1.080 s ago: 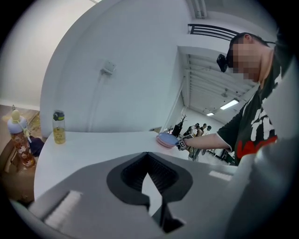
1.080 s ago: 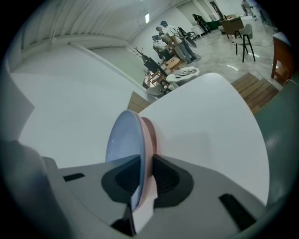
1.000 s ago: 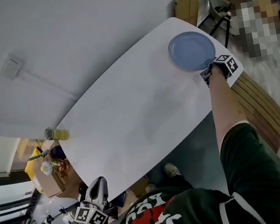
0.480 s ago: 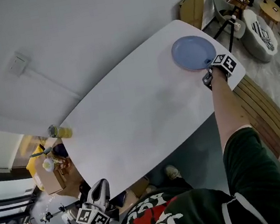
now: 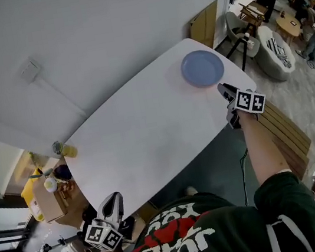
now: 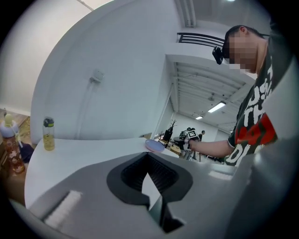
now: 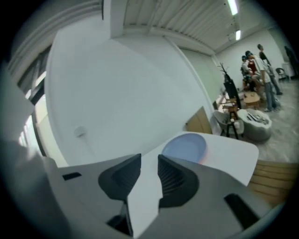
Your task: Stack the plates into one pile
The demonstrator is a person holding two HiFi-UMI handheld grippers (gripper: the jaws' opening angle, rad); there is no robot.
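Leaving the yellow bottle [image 5: 64,149] standing at the far left corner of the table [image 5: 147,136], well apart from the work. Keeping the left gripper [image 5: 112,199] parked low off the table's near left edge, taking no part, its jaws pressed together on nothing.

Letting go at the right end. Leaving the blue plate [image 5: 202,68] lying flat near the table's far right corner, with a pinkish edge peeking out under its near rim in the right gripper view, probably meaning another plate beneath and a pile already made. Holding the right gripper [image 5: 223,88] near the plate's rim but apart from it, jaws spread yet closing in again, with only bare tabletop showing between them. Finding no other plate anywhere on the table, so most likely finishing the stacking rather than setting off for another fetch.

Comparing with a second ago, again from the left: keeping the bottle and the left gripper much where they were. Leaving the plate on the same spot by the corner. Pulling the right gripper back from the near rim, where it was touching, toward the table's edge and the body.
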